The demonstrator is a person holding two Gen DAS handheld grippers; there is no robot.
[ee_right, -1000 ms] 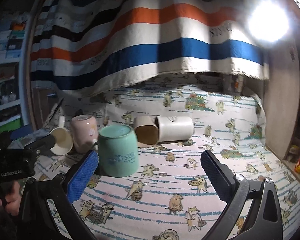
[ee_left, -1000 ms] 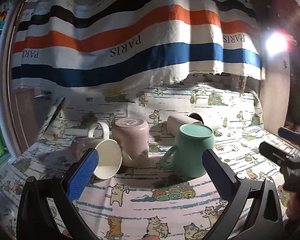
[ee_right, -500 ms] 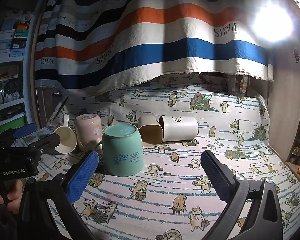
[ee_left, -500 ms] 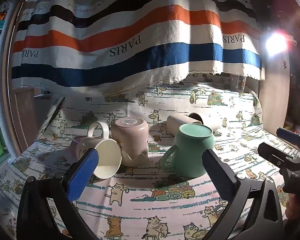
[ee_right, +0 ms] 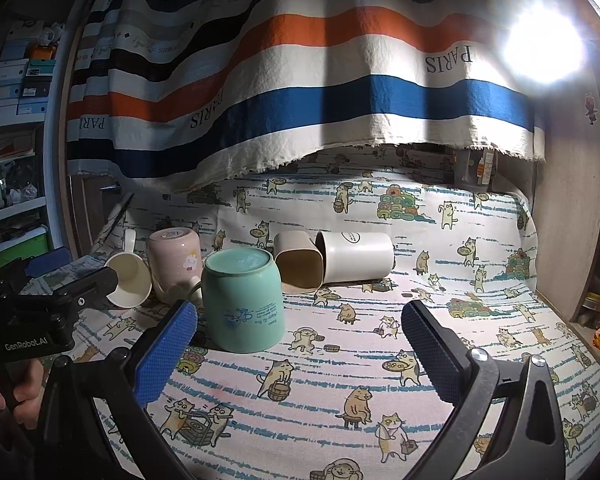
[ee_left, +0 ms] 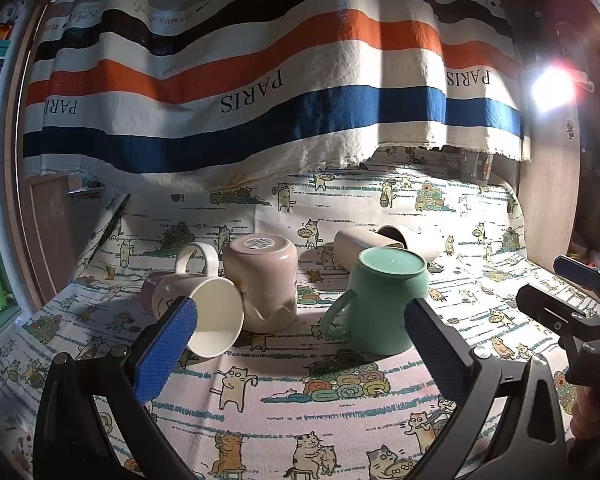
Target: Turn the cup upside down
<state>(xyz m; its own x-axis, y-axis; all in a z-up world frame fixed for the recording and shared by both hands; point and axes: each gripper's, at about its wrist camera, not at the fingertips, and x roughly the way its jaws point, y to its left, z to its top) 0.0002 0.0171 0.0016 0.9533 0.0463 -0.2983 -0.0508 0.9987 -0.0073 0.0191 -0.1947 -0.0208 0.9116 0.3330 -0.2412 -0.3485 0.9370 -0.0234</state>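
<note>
- Five cups are sitting on the cat-print cloth, a thin woven cover with cartoon cats and faint blue stripes.
- The green mug, glossy, rounded and wider at the bottom, is standing upside down near the middle, its flat base facing up and its loop handle pointing toward the pink cup.
- The pink cup, matte with a scalloped rim, is also standing inverted, a round sticker showing on its base.
- The white mug is lying on its side, touching the pink cup, its smooth mouth facing the cameras.
- The tan cup and the cream tumbler are lying on their sides behind the green mug, touching each other.
- The left gripper is gaping wide with nothing between its textured blue pads.
- The right gripper is likewise spread wide and empty.
- A coarse striped blanket printed PARIS is hanging behind.
</note>
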